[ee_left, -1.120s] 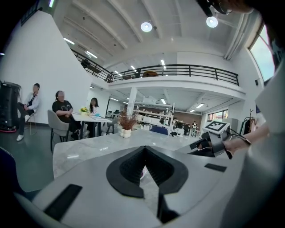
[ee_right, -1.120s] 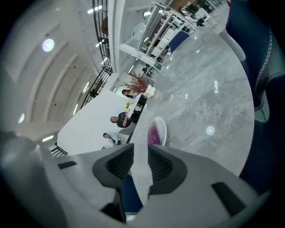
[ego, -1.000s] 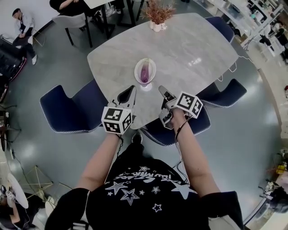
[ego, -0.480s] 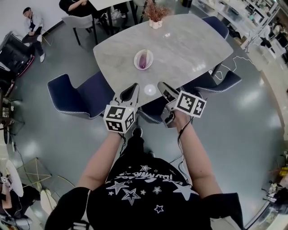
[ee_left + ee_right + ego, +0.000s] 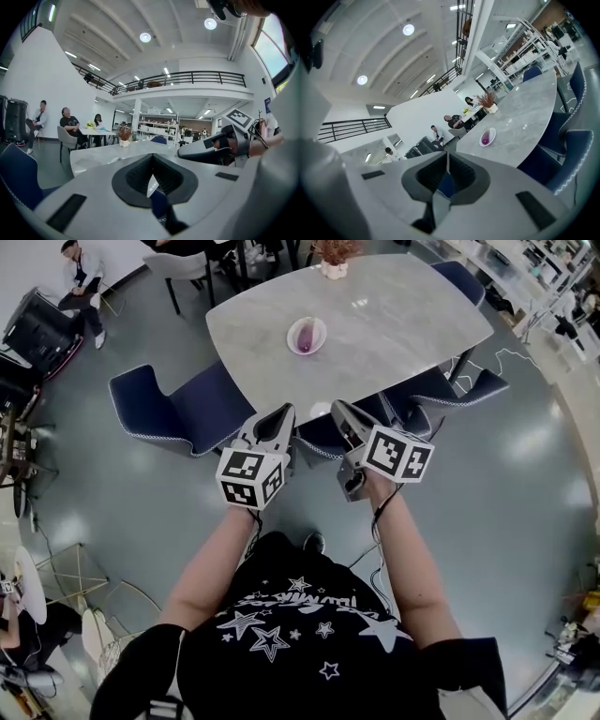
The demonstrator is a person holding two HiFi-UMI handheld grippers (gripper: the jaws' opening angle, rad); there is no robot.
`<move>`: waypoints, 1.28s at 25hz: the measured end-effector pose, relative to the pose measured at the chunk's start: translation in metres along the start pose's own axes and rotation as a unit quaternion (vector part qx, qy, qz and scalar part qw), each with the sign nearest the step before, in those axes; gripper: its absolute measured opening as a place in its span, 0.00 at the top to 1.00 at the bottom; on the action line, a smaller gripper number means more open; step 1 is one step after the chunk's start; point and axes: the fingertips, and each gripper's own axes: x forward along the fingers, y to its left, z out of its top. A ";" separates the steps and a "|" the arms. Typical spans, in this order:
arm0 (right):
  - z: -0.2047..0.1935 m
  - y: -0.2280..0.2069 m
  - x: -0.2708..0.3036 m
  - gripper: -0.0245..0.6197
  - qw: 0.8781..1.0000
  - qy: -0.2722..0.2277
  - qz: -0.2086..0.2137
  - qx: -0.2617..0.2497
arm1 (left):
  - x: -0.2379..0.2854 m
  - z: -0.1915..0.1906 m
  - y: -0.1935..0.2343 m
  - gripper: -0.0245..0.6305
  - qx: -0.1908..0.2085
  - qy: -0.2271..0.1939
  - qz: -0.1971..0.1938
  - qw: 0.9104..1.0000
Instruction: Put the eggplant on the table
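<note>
Left gripper (image 5: pixel 283 412) fingers together, tips meeting with only a thin slit, nothing between them. Right gripper (image 5: pixel 337 407) fingers closing, almost together, also with nothing between them. Both grippers are held side by side in front of the person, pointing roughly level toward the counter (image 5: pixel 403 315), and both are well apart from the eggplant (image 5: pixel 305 337). Each marker cube faces up at the back of its gripper, with bare forearms behind. The eggplant is small, purple and glossy, paler toward one end. It lies inside a white bowl (image 5: pixel 292 326) and is not on the counter surface itself. The bowl sits on the grey marble-look counter, toward its near-left part. The right gripper view shows the same purple shape in the bowl from the side, at low height, so its detail is too small to tell. Navy chairs (image 5: pixel 178 404) are tucked around the near edge of the counter. A white vase of dried flowers (image 5: pixel 335 257) stands at the far edge. Grey glossy floor (image 5: pixel 525 474) lies below the grippers.
</note>
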 end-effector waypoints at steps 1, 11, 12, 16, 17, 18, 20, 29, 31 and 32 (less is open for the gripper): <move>0.000 0.002 -0.003 0.93 1.000 -0.005 -0.004 -0.011 | -0.003 -0.001 -0.002 0.95 -0.001 0.001 -0.001 1.000; -0.023 0.047 -0.029 0.93 0.996 -0.057 -0.043 -0.046 | -0.058 -0.011 -0.009 0.95 -0.019 0.003 -0.024 1.000; -0.027 0.055 -0.032 0.93 0.995 -0.061 -0.053 -0.063 | -0.068 -0.013 -0.009 0.95 -0.019 0.003 -0.026 0.999; -0.050 0.090 -0.045 0.93 0.987 -0.069 -0.079 -0.122 | -0.111 -0.022 -0.006 0.95 -0.020 0.006 -0.027 0.999; -0.056 0.098 -0.048 0.93 0.986 -0.069 -0.083 -0.131 | -0.122 -0.024 -0.006 0.95 -0.020 0.006 -0.028 0.999; -0.062 0.106 -0.052 0.93 0.984 -0.069 -0.086 -0.138 | -0.133 -0.024 -0.006 0.95 -0.019 0.005 -0.028 0.999; -0.076 0.122 -0.058 0.93 0.983 -0.070 -0.090 -0.145 | -0.157 -0.025 -0.006 0.95 -0.016 0.002 -0.030 0.999; -0.153 0.188 -0.083 0.95 0.976 -0.060 -0.103 -0.180 | -0.256 -0.052 0.004 0.95 -0.032 0.005 -0.019 0.999; -0.165 0.199 -0.088 0.95 0.974 -0.057 -0.107 -0.189 | -0.272 -0.056 0.000 0.95 -0.032 0.005 -0.023 0.999; -0.169 0.204 -0.091 0.95 0.974 -0.057 -0.108 -0.193 | -0.279 -0.056 -0.003 0.95 -0.033 0.004 -0.025 0.999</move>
